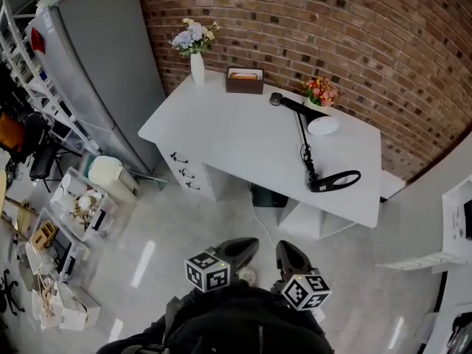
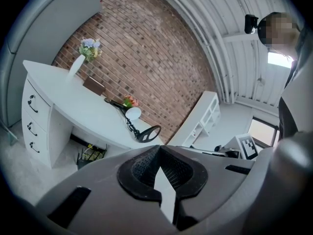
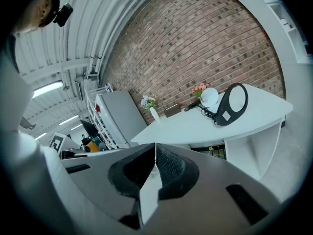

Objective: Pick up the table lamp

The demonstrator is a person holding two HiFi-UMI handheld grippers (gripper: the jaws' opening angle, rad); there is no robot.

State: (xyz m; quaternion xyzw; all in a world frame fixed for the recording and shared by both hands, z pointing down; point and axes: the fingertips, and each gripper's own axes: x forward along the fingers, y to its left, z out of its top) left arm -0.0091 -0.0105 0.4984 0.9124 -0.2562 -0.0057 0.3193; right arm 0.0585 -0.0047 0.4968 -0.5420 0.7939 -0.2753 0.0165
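The black table lamp point(image 1: 310, 152) lies folded on the white desk point(image 1: 236, 139), its ring base point(image 1: 335, 181) near the desk's right front edge and its head by a white bowl point(image 1: 323, 126). It also shows as the lamp point(image 2: 139, 129) and the lamp point(image 3: 227, 104) in the gripper views. My left gripper point(image 1: 240, 251) and right gripper point(image 1: 289, 255) hang side by side over the floor, well short of the desk. Both are shut and hold nothing, seen close up as the left gripper point(image 2: 159, 161) and the right gripper point(image 3: 154, 161).
On the desk stand a white vase of flowers point(image 1: 196, 54), a brown box point(image 1: 245, 80) and a small flower pot point(image 1: 320, 93). A grey cabinet point(image 1: 103, 57) and storage bins point(image 1: 81, 205) are at the left. A white shelf point(image 1: 424, 260) sits at the right.
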